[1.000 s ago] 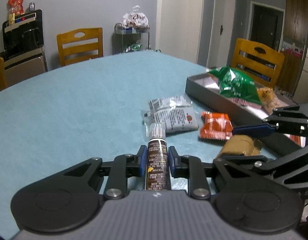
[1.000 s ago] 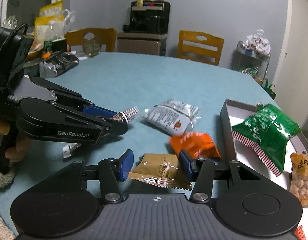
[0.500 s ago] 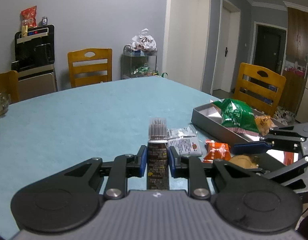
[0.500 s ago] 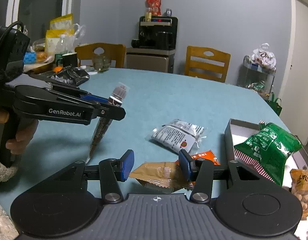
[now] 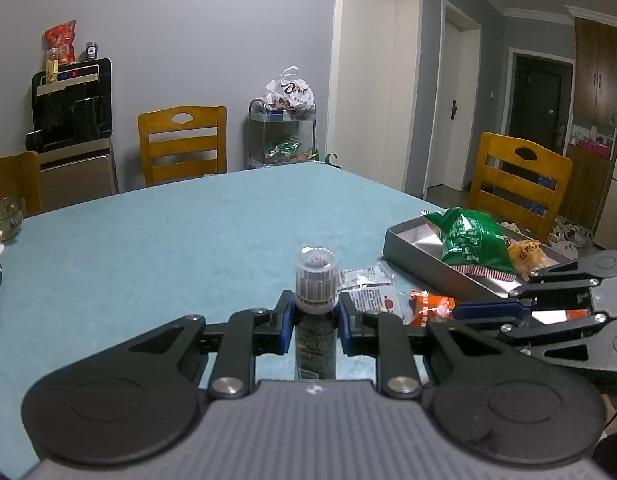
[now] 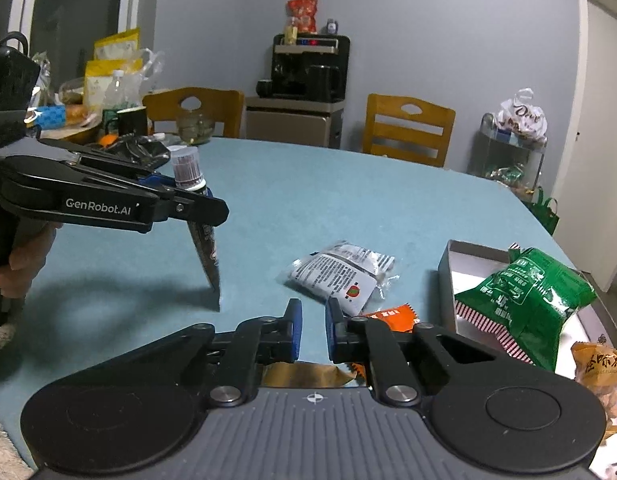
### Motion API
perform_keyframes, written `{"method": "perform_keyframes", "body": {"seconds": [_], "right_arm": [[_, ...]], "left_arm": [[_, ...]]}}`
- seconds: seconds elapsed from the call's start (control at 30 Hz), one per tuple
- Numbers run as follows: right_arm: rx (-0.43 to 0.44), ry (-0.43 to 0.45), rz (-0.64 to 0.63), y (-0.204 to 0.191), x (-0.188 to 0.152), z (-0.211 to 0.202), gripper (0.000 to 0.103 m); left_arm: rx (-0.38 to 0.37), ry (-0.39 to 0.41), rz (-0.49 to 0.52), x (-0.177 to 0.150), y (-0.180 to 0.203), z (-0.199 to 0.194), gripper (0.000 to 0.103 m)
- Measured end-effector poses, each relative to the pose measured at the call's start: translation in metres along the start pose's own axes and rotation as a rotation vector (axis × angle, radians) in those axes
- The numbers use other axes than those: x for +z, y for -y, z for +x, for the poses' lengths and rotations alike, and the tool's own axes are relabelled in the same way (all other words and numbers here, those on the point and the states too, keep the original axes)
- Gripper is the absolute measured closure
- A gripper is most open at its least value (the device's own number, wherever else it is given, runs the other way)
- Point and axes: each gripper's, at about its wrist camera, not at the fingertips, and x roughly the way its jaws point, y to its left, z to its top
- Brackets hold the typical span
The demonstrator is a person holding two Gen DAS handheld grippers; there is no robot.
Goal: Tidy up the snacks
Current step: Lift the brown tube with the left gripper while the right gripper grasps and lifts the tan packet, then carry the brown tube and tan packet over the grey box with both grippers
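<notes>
Since the earlier frame your left gripper [image 5: 314, 322] has lifted the capped tube [image 5: 315, 280] upright off the table [image 5: 168, 240], clamped below its cap, while your right gripper [image 6: 313, 330] has narrowed, apparently pinching the gold packet [image 6: 304, 376], so both items are ready for the tray [image 6: 448, 268].

My right gripper [image 6: 311, 330] has its blue pads nearly together over a gold foil packet [image 6: 304, 376]. My left gripper [image 6: 196, 196] clamps a dark capped tube [image 6: 202, 224] upright above the blue table [image 6: 348, 200].
</notes>
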Motion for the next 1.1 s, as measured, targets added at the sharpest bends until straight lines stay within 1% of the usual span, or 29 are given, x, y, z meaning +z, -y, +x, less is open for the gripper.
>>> {"method": "perform_keyframes", "body": {"seconds": [0.03, 0.07, 0.1, 0.17, 0.23, 0.37, 0.63, 0.7, 0.77, 0.9, 1.1], "right_arm": [[0.004, -0.001, 0.006, 0.001, 0.0, -0.001, 0.084], [0.013, -0.007, 0.013, 0.002, 0.0, 0.0, 0.075], [0.021, -0.015, 0.018, 0.003, 0.0, -0.001, 0.059], [0.031, -0.021, 0.027, 0.004, -0.001, -0.002, 0.043], [0.035, -0.031, 0.025, 0.004, -0.002, -0.003, 0.043], [0.026, -0.076, -0.005, 0.002, -0.007, -0.002, 0.042], [0.044, -0.133, -0.054, -0.005, -0.018, 0.003, 0.043], [0.045, -0.148, -0.065, -0.007, -0.019, 0.007, 0.046], [0.044, -0.165, -0.073, -0.009, -0.022, 0.01, 0.054], [0.042, -0.158, -0.074, -0.009, -0.024, 0.01, 0.062], [0.026, -0.093, -0.048, -0.002, -0.017, 0.0, 0.063]], "left_arm": [[0.0, 0.001, 0.001, 0.0, 0.0, 0.0, 0.084], [-0.001, 0.003, 0.002, -0.001, 0.0, -0.001, 0.084], [-0.003, 0.002, 0.004, -0.001, -0.001, -0.001, 0.084], [-0.007, 0.004, 0.01, -0.002, 0.0, -0.003, 0.084], [-0.01, 0.007, 0.013, -0.002, -0.001, -0.005, 0.084], [-0.012, 0.013, 0.015, -0.002, -0.001, -0.008, 0.084], [-0.015, 0.016, 0.028, 0.001, 0.001, -0.012, 0.084], [-0.016, 0.013, 0.03, 0.001, 0.002, -0.012, 0.084], [-0.019, 0.013, 0.033, 0.001, 0.003, -0.013, 0.084], [-0.018, 0.013, 0.038, 0.002, 0.004, -0.013, 0.084], [-0.013, 0.022, 0.044, 0.005, 0.004, -0.017, 0.084]]}}
